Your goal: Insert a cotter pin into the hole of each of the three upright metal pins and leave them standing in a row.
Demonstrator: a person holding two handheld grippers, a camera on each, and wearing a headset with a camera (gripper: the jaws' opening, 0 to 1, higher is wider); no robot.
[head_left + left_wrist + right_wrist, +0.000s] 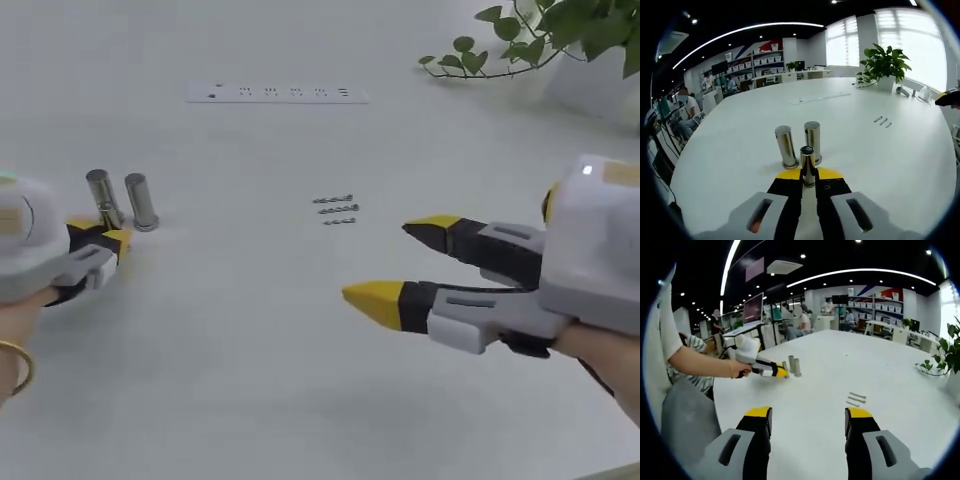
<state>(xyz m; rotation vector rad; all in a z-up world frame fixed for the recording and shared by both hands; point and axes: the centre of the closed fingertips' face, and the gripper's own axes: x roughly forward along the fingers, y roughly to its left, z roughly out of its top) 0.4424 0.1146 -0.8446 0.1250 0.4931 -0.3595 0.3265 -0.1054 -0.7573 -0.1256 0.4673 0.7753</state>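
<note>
At the left edge of the head view, the left gripper (103, 243) has its jaws clamped on one upright metal pin (807, 161), which sits low in the centre of the left gripper view. Two other metal pins (786, 145) stand just beyond it on the white table (250, 350). The right gripper (375, 260), at the lower right of the head view, hovers with its yellow-tipped jaws wide apart around nothing, while three cotter pins (337, 209) lie side by side at mid-frame, well apart from the metal pins.
</note>
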